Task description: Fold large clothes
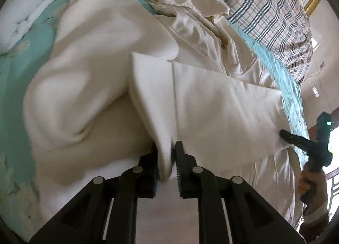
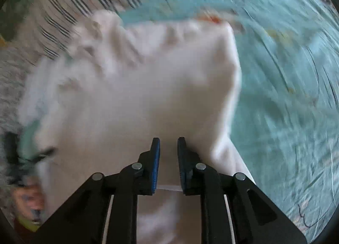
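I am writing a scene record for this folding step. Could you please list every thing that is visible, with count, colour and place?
coat: one, cream white, spread on the bed, satin lining showing.
bed sheet: one, turquoise with pattern, under the coat.
checked quilt: one, pale with dark stripes, far side.
white duvet: one, top left corner.
left gripper: black, coat fold between its fingers.
right gripper: black with blue pads, over the coat's edge.
hand: one, holding the right gripper.

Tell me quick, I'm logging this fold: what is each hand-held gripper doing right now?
Left hand-held gripper: closed on a fold of the cream coat.
Right hand-held gripper: nearly closed on the coat; grip unclear.
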A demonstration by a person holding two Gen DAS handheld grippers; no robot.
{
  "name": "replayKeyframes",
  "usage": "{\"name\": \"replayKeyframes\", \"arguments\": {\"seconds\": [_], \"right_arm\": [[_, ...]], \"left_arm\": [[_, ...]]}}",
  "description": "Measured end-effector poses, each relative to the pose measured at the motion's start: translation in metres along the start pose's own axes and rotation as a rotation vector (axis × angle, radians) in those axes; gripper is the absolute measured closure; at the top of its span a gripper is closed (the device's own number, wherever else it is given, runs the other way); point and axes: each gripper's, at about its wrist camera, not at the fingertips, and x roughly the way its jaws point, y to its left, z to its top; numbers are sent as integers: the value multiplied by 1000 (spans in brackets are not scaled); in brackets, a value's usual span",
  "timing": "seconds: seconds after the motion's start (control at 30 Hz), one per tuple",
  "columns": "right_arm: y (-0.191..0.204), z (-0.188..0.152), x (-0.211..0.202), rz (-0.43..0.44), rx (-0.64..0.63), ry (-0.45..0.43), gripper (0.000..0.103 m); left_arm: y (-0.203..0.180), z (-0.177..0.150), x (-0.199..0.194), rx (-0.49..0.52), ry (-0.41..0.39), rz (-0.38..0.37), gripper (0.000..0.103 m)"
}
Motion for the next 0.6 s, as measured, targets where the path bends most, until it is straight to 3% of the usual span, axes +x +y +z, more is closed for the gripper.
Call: {"name": "replayKeyframes", "arguments": {"seconds": [0.1, 0.17, 0.2, 0.23, 0.3, 0.4, 0.6], "right_arm": [[-5, -1, -16, -2, 67, -31, 86], [6, -2, -29, 23, 39, -64, 83], [15, -4, -36, 61, 18, -69, 79], [21, -7, -40, 91, 6, -68, 76], [35, -12, -44, 127, -22, -65, 69], [50, -23, -40, 197, -28, -38, 67], [81, -32, -18, 241, -91, 41, 67]], "left_arm": [[15, -4, -21, -12, -16, 17, 86], [32, 6, -36, -45, -50, 36, 84], [42, 13, -42, -71, -69, 38, 74], [54, 25, -46, -109, -88, 44, 62], [72, 49, -49, -168, -118, 54, 52], [98, 94, -39, -222, -151, 74, 38], [169, 193, 0, -402, -187, 34, 34]]}}
